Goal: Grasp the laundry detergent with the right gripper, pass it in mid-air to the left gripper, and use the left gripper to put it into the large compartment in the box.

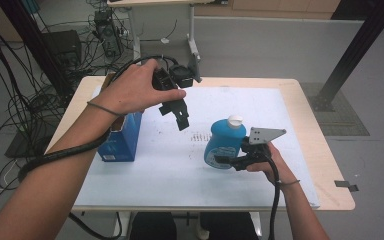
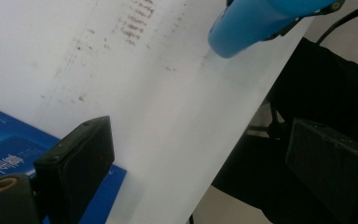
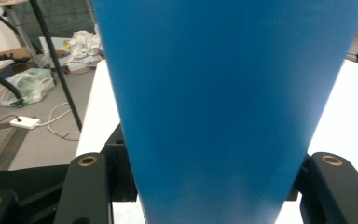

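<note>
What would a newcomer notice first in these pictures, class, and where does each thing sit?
First, the blue bottle with its white cap, clamped by the right gripper right of centre on the white mat. Next, the left gripper, held open in the air above the mat. A blue box stands near the mat's left edge.

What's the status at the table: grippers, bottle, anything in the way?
Right gripper shut on blue bottle, white cap up. Left gripper open, empty, above the white mat. Blue box stands off left, clear.

Both grippers are black; the right gripper (image 1: 228,161) carries a grey three-cornered plate (image 1: 263,135) behind its fingers, brass screws, ribbed cables.
</note>
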Available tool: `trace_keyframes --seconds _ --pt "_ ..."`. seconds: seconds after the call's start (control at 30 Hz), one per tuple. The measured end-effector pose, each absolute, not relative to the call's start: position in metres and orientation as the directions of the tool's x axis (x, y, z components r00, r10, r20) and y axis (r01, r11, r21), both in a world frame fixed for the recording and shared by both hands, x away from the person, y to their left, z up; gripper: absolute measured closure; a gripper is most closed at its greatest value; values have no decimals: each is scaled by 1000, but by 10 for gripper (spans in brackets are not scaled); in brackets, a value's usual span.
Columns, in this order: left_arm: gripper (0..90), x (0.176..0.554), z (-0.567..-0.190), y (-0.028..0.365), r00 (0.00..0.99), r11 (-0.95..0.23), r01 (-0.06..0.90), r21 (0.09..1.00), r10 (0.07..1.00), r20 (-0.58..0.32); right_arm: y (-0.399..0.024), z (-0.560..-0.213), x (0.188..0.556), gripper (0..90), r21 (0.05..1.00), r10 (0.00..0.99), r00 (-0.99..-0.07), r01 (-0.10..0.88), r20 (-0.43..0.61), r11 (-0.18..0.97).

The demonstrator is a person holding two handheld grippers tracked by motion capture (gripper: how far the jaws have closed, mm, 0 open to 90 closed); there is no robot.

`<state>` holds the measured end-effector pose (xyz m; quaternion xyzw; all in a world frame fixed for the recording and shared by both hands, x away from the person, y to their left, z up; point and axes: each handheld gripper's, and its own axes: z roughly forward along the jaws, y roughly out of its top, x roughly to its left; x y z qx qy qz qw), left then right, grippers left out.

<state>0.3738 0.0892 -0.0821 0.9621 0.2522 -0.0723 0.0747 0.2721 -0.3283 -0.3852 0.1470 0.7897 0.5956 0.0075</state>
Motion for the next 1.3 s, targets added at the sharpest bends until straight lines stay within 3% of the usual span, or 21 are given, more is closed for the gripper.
trace_keyframes --seconds 0.5,1.0,1.3 --pt "92 360 -68 78 906 -903 411 125 389 -164 -298 -377 279 413 940 126 -979 190 159 284" --pt "95 337 -47 59 963 -954 251 166 230 -139 -279 -379 286 414 929 70 -982 187 174 319" --pt "93 328 -40 35 978 -976 183 116 168 -125 -271 -378 290 414 926 50 -983 182 175 331"
